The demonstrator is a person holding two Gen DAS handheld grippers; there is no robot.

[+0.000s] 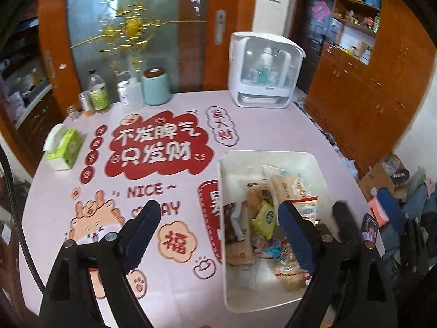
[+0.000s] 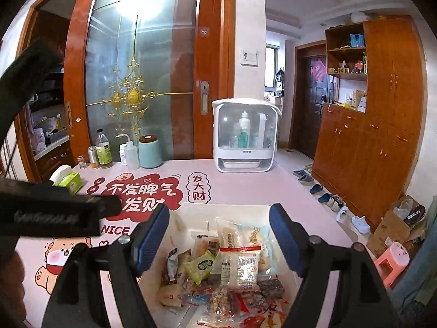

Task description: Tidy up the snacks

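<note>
Clearly "NICE" reads on the pink table (image 1: 169, 101) mat beside the white bin (image 2: 191, 210) of snack packets (image 2: 240, 268); the left gripper (image 1: 218, 213) and right gripper (image 2: 218, 218) hover empty, jaws spread wide.

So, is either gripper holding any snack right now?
No. Left gripper and right gripper are both open and empty above the white plastic snack bin.

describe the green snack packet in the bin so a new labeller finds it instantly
On the pink table, find the white bin of snacks. The green packet lies left of centre in the pile, beside the clear red-banded bag. It is the only lime-green wrapper there, small and square with a dark round logo.
</note>
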